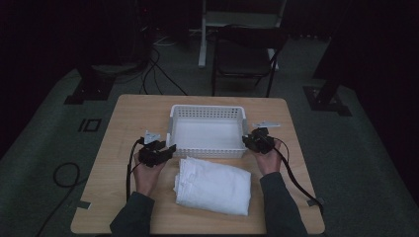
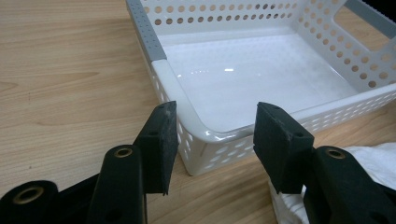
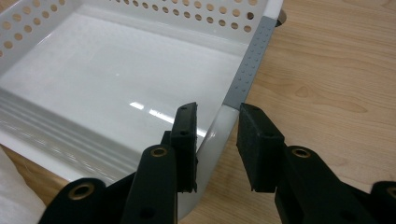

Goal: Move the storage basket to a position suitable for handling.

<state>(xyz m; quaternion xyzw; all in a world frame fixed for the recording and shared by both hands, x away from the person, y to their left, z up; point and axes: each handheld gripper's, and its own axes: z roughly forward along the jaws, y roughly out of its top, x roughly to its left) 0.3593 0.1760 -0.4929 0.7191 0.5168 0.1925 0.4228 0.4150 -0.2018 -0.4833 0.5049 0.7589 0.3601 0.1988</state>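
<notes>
The white perforated basket [image 1: 207,129] sits empty mid-tabletop [image 1: 123,128], with the left gripper [image 2: 212,135] straddling its near-left corner and the right gripper [image 3: 215,140] its near-right rim, fingers partly open and not yet clamped, seemingly readying a two-handed lift.

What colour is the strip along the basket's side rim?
Grey, on the white basket; the right gripper view shows the strip best.
</notes>
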